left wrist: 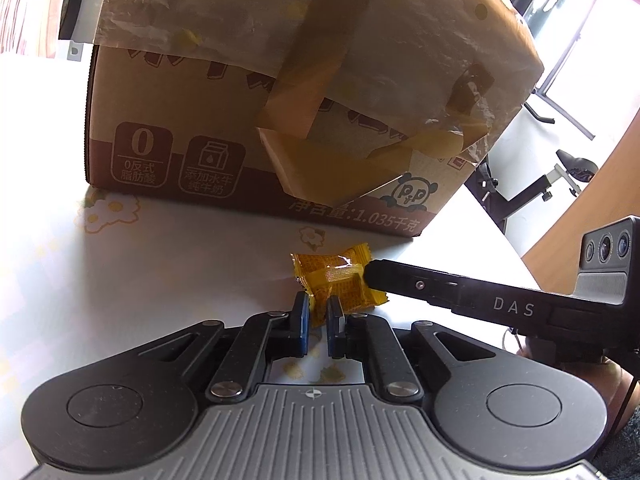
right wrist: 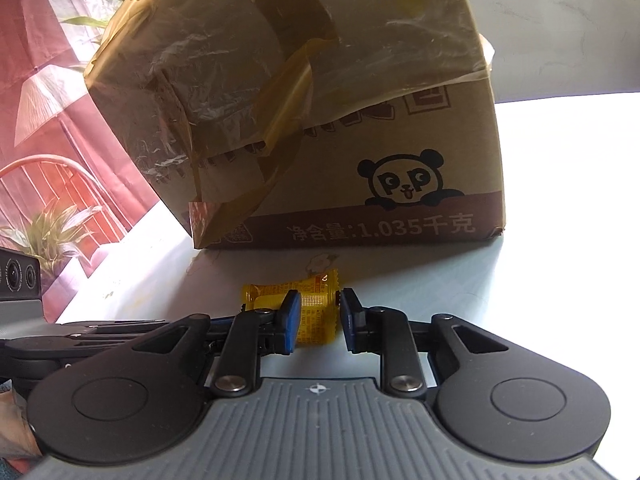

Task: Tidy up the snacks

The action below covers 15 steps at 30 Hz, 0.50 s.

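My left gripper (left wrist: 318,310) is clamped on the yellow snack packet's (left wrist: 336,280) corner; my right gripper (right wrist: 320,312) straddles it, jaws apart. I should close squarely before lifting toward the box (left wrist: 280,100).

I saw one small yellow-orange snack packet (left wrist: 334,280), crimped ends, glossy printed wrapper, lying flat on my white flowered tabletop (left wrist: 160,272), just before the taped cardboard box (left wrist: 280,100).

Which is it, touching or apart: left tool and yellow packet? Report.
Touching. The left wrist view shows the left tool shut on the packet, its near corner pinched between both pads.
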Each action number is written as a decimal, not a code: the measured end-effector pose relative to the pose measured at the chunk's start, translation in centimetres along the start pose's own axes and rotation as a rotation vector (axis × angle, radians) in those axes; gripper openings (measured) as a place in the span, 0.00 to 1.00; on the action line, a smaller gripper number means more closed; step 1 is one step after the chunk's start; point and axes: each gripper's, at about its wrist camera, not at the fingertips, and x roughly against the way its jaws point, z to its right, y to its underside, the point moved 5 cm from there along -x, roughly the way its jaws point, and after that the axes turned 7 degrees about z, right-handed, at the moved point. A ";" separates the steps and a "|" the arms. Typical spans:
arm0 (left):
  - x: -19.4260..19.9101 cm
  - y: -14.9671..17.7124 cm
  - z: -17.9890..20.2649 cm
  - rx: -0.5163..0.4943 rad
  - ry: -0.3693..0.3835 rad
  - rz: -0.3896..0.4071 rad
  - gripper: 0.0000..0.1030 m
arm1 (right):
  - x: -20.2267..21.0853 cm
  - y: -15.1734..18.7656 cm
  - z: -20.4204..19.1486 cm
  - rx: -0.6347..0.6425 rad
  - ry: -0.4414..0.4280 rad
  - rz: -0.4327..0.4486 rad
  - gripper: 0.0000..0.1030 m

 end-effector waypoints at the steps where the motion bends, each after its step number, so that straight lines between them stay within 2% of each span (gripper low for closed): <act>1: 0.0 0.0 0.1 -0.005 -0.005 0.000 0.10 | 0.1 0.1 -0.2 -0.008 -0.002 0.020 0.02; 7: 0.5 0.0 0.3 -0.039 -0.023 0.003 0.09 | 1.9 0.7 -1.1 0.033 -0.003 0.077 0.01; 11: 0.5 0.0 0.2 -0.047 -0.024 0.002 0.09 | 1.5 0.8 -1.0 0.027 -0.001 0.042 0.02; 15: 0.3 0.0 0.2 -0.051 -0.018 0.003 0.09 | 0.7 0.8 -0.3 -0.033 -0.030 -0.012 0.06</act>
